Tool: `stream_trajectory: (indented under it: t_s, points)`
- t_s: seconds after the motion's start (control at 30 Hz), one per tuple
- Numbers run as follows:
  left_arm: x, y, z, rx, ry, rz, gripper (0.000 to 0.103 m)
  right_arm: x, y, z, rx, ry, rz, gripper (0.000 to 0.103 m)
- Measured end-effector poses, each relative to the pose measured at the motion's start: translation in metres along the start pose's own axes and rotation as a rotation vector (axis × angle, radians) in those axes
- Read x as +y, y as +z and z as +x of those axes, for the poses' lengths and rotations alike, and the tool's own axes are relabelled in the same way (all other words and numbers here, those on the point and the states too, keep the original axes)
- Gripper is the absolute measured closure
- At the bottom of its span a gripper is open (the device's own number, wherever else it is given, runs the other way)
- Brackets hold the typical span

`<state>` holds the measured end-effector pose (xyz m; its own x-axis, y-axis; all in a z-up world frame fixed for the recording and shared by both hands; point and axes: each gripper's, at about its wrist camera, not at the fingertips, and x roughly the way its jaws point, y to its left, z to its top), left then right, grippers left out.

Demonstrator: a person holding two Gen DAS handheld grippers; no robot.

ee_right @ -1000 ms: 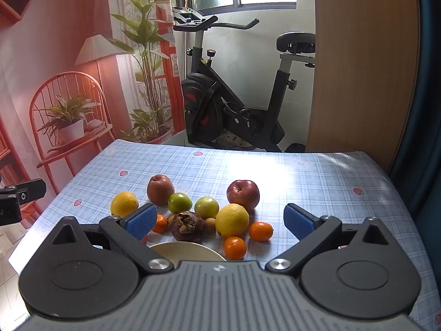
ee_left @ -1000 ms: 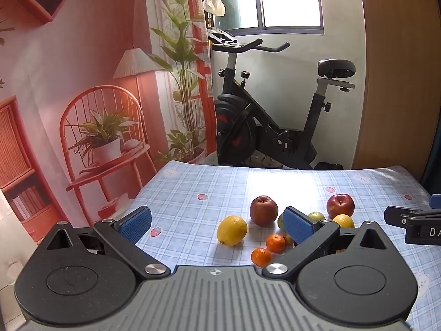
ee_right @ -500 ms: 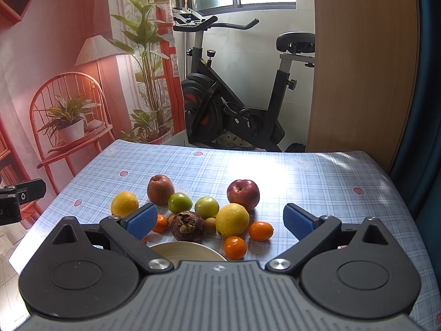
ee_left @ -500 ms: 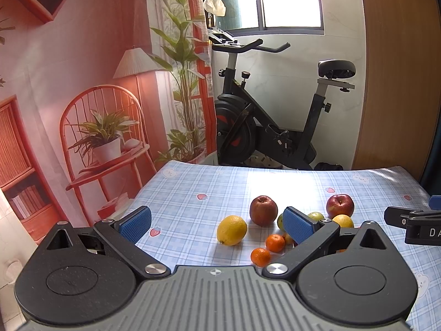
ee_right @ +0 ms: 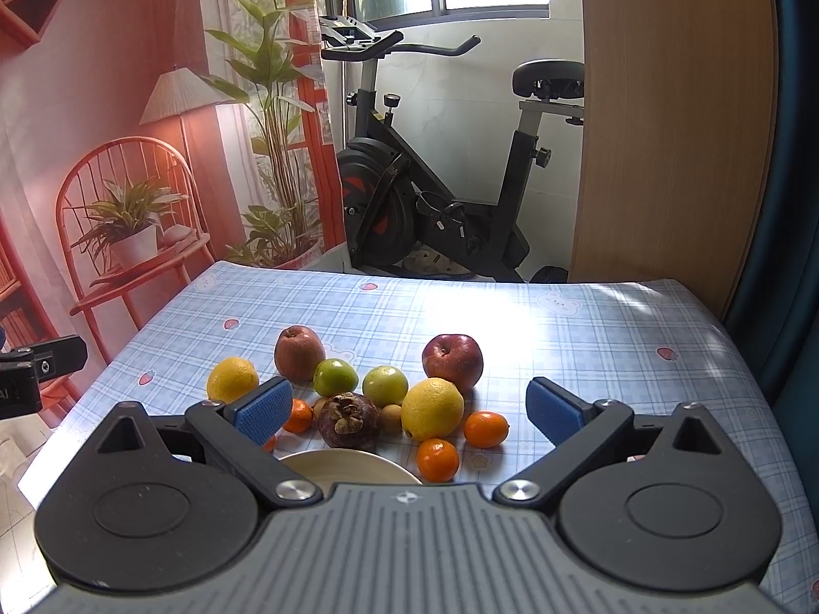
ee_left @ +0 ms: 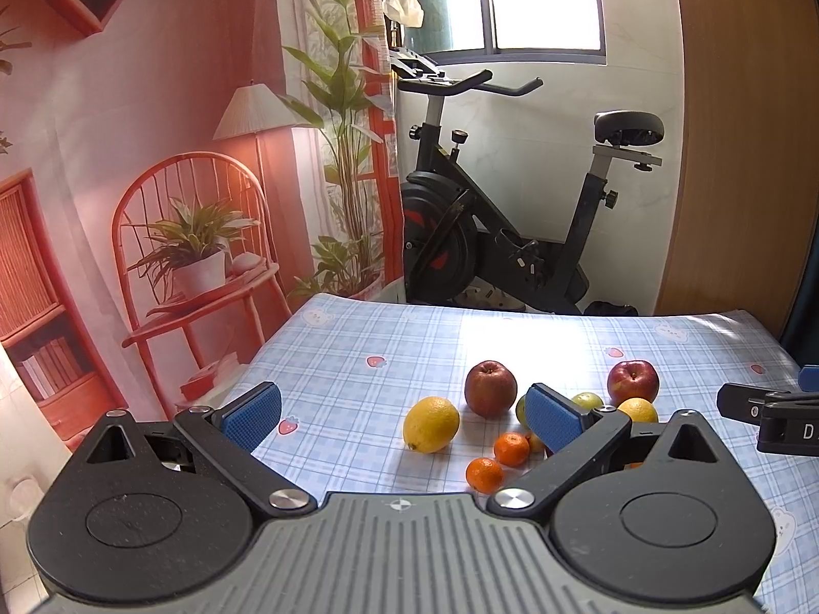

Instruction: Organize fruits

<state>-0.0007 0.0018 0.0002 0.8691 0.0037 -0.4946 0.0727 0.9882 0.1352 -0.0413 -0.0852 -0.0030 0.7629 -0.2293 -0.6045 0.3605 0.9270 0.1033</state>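
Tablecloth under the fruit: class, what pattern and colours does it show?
The tablecloth is a light blue and white check with small strawberry and bear prints, clearest in the right wrist view.

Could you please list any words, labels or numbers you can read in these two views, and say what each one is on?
"D": white letter on the black body of the right claw, cut off by the left view's edge.
"AI": partial white letters on the left claw at the right view's left edge, cut off.
Exercise bike console: too small to read.

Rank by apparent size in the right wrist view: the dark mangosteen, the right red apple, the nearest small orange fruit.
1. Dark mangosteen and right red apple: look alike; the mangosteen is nearer, so unsure.
2. Nearest small orange fruit: clearly smallest.
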Motion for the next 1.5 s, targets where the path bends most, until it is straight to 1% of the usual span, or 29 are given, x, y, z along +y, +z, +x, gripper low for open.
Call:
stream_trajectory:
  t_s: [0.13,0.23,0.3,0.4,0.47,0.57,0.6,0.63,0.67,0.73,0.77,0.8,0.87,0.9,0.97,1.1,1.27,1.33,1.37,1.4,1.5]
  points:
    - [0.000,-0.001,0.001,0.000,-0.004,0.000,0.001,-0.001,-0.003,0.002,-0.005,0.010,0.011,0.003]
    - [-0.001,0.000,0.002,-0.012,0.007,0.018,0.001,-0.004,-0.002,0.004,-0.008,0.020,0.021,0.003]
    - [-0.001,0.002,0.004,-0.006,0.012,0.027,0.001,-0.007,0.000,0.005,-0.014,0.025,0.022,0.003]
    - [0.000,0.006,0.010,0.008,0.038,0.026,0.001,-0.015,0.002,0.006,-0.032,0.033,0.025,0.003]
    - [0.004,0.009,0.016,0.003,0.056,0.015,0.001,-0.020,0.005,0.009,-0.040,0.033,0.031,0.003]
    - [0.010,0.014,0.022,-0.001,0.075,0.027,0.003,-0.030,0.008,0.013,-0.065,0.020,0.042,0.002]
    - [0.012,0.013,0.026,0.035,0.050,0.004,0.005,-0.033,0.008,0.015,-0.074,0.015,0.047,0.001]
    - [0.014,0.014,0.028,0.039,0.043,-0.005,0.005,-0.036,0.009,0.016,-0.083,0.008,0.051,0.001]
    - [0.016,0.015,0.032,0.037,0.027,-0.035,0.006,-0.038,0.009,0.018,-0.092,0.001,0.052,0.000]
    - [0.017,0.015,0.038,0.034,0.018,-0.057,0.011,-0.041,0.009,0.021,-0.110,-0.016,0.046,0.000]
    - [0.018,0.015,0.040,0.007,0.017,-0.062,0.012,-0.044,0.009,0.025,-0.116,-0.025,0.037,0.000]
    - [0.021,0.015,0.041,-0.069,0.021,-0.060,0.015,-0.045,0.008,0.027,-0.121,-0.031,0.034,0.000]
    - [0.021,0.015,0.045,-0.094,0.026,-0.053,0.017,-0.048,0.005,0.033,-0.128,-0.035,0.037,0.000]
    - [0.022,0.015,0.046,-0.122,0.030,-0.052,0.018,-0.050,0.005,0.036,-0.127,-0.037,0.043,0.000]
    - [0.021,0.013,0.050,-0.134,0.023,-0.054,0.018,-0.054,0.003,0.042,-0.117,-0.021,0.059,0.000]
    - [0.015,0.011,0.062,-0.068,-0.020,-0.063,0.019,-0.059,0.000,0.056,-0.093,-0.008,0.056,0.000]
    - [0.008,0.008,0.074,-0.038,-0.027,-0.033,0.025,-0.061,-0.004,0.071,-0.053,-0.010,0.050,0.000]
    - [0.009,0.007,0.076,-0.050,-0.056,-0.047,0.027,-0.063,-0.007,0.076,-0.048,-0.007,0.053,0.000]
    - [0.009,0.006,0.077,-0.059,-0.058,-0.050,0.027,-0.064,-0.009,0.078,-0.045,-0.001,0.054,0.000]
    - [0.008,0.006,0.077,-0.073,-0.049,-0.046,0.027,-0.065,-0.010,0.080,-0.042,0.007,0.054,0.000]
    - [0.006,0.007,0.082,-0.067,-0.037,-0.024,0.027,-0.068,-0.013,0.085,-0.023,0.001,0.050,0.000]
